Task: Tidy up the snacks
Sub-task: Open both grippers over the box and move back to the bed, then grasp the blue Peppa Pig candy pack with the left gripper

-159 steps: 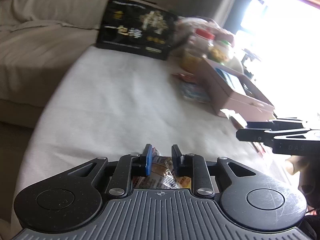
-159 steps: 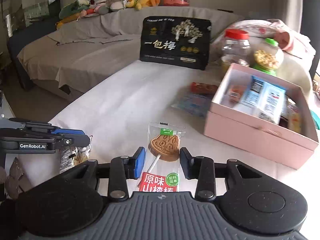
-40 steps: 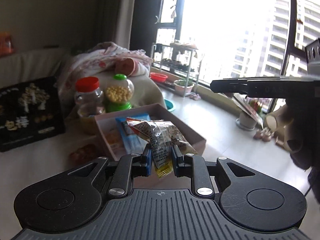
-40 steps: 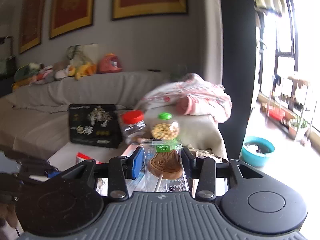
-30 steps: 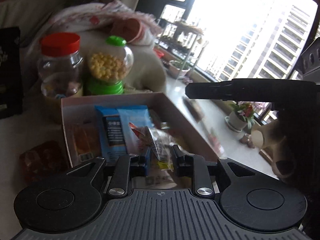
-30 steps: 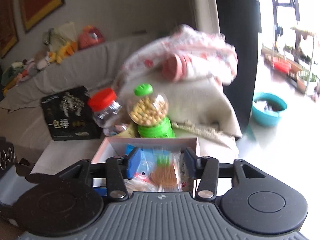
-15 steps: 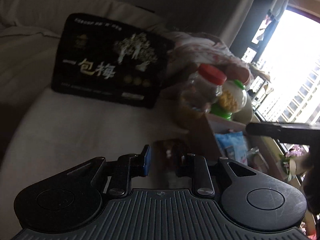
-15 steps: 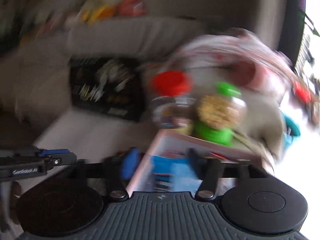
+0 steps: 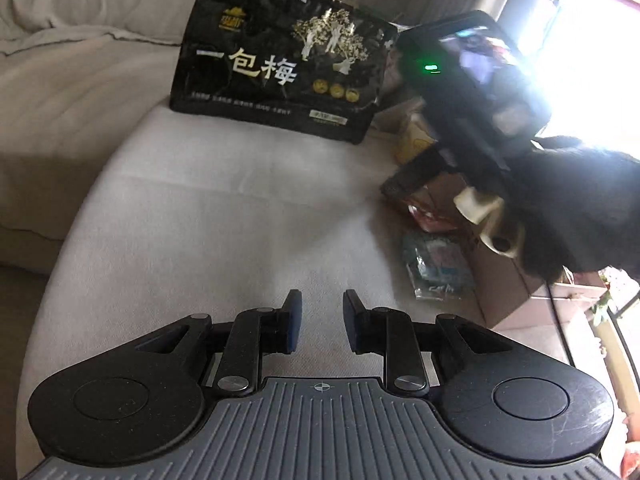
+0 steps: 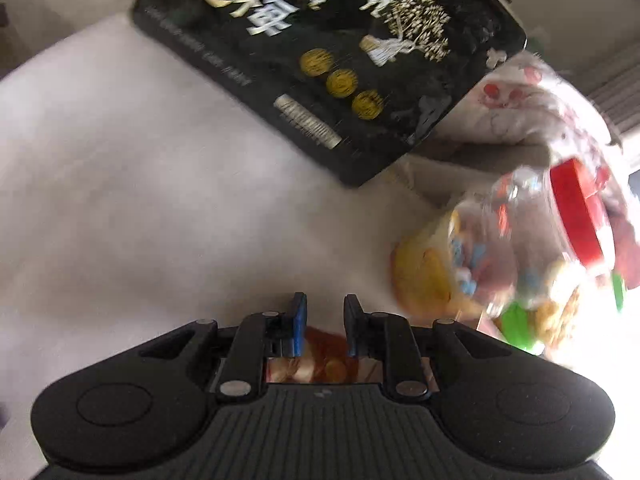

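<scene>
My left gripper (image 9: 319,322) is open and empty above the white table cover (image 9: 224,220). A small blue snack packet (image 9: 436,266) lies to its right, with a red snack packet (image 9: 430,216) beyond it, both beside the pink box (image 9: 504,292). The right gripper's body (image 9: 472,92) hangs over the red packet. In the right wrist view, my right gripper (image 10: 323,326) is open, and a red-orange packet (image 10: 324,354) lies below and between its fingers. Whether the fingers touch it I cannot tell.
A big black snack bag (image 9: 280,68) stands at the back against the sofa (image 9: 60,80); it also shows in the right wrist view (image 10: 332,52). A red-lidded jar (image 10: 532,240) and a green-lidded jar (image 10: 548,320) stand at the right, blurred.
Both grippers let go of their snacks over the pink box and opened. Both swung left and down; the right one now sits over the red packet on the table.
</scene>
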{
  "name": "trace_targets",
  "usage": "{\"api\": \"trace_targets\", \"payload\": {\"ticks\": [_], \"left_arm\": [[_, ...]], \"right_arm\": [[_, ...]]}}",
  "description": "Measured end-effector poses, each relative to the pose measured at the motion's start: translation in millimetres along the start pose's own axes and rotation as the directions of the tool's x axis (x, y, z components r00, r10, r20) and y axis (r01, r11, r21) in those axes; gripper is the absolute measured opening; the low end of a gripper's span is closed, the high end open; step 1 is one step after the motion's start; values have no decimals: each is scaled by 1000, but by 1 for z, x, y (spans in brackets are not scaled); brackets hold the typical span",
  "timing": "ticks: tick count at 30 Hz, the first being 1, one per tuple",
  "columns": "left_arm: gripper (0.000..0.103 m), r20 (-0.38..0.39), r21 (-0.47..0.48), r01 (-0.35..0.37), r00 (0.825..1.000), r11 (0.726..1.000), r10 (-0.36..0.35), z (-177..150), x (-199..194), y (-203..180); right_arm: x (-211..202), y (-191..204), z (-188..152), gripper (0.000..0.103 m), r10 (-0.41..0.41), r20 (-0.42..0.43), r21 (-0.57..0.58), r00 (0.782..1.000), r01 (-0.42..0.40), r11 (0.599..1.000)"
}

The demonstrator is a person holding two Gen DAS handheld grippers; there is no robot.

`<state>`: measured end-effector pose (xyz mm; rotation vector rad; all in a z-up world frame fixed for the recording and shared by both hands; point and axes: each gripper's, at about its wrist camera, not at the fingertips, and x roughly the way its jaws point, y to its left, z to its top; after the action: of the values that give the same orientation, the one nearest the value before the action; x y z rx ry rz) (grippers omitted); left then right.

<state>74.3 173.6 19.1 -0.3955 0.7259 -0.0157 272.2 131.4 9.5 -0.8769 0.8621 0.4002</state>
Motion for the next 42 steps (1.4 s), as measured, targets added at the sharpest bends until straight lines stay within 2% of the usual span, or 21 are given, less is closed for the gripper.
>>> {"api": "trace_targets", "payload": {"ticks": [3,6,11,15,16,17,18,20,21,23,25,27,29,31,32,33,34,37,39,41,42], "left_arm": [[26,1,-7,12,1000,1000,-12,-1,3,2],[26,1,2,17,1000,1000,-17,-2,3,-1],[26,16,29,7,1000,1000,-8,-3,-6,-11],[26,21,57,-6,1000,998,5,-3,-11,-22],[26,22,68,-9,1000,998,8,-4,-12,-25],[26,22,77,-12,1000,997,10,-4,-14,-29],[26,21,86,-14,1000,996,12,-4,-15,-32],[26,18,106,-18,1000,994,16,-6,-17,-39],[26,17,111,-18,1000,994,16,-7,-18,-42],[26,12,109,-13,1000,994,12,-10,-21,-45],[26,-2,95,7,1000,995,-7,-15,-25,-47],[26,-30,73,52,998,996,-50,-23,-27,-47],[26,-69,53,98,993,994,-94,-32,-26,-50],[26,-105,47,132,986,990,-127,-41,-22,-56],[26,-123,42,146,982,988,-140,-45,-18,-60],[26,-135,35,150,980,988,-144,-48,-14,-63],[26,-143,29,150,979,988,-144,-51,-10,-66],[29,-140,25,152,979,988,-147,-53,-4,-74],[29,-133,36,133,983,990,-128,-51,-5,-75],[29,-115,47,103,989,994,-97,-50,-11,-71],[30,-105,45,90,991,995,-85,-49,-15,-66]], "right_arm": [[-24,3,-21,20,42,7,1,999,-42,999],[-47,1,-47,20,142,1,39,990,-142,989],[-78,2,-95,20,323,21,102,946,-323,941],[-107,7,-134,23,376,123,114,918,-390,914],[-116,8,-144,26,368,165,109,915,-387,915],[-122,8,-152,40,357,203,105,912,-383,918],[-128,8,-161,64,347,239,104,907,-379,920],[-134,7,-177,82,328,301,114,895,-375,920],[-130,4,-184,82,317,313,123,895,-369,921],[-122,3,-195,82,265,303,156,916,-322,934],[-118,-5,-210,82,223,312,227,924,-301,926],[-109,-20,-226,82,216,331,334,919,-328,884],[-104,-35,-244,82,218,362,437,906,-372,819],[-101,-41,-259,72,205,372,483,905,-378,790],[-96,-40,-264,58,188,362,490,913,-358,795],[-94,-38,-269,51,178,351,489,919,-342,802],[-92,-37,-275,50,177,343,490,923,-336,804],[-94,-32,-288,49,187,374,493,908,-366,789],[-98,-21,-284,46,231,405,460,885,-415,785],[-103,-2,-274,43,247,424,402,871,-426,811],[-107,7,-268,43,277,442,361,853,-452,816]]}}
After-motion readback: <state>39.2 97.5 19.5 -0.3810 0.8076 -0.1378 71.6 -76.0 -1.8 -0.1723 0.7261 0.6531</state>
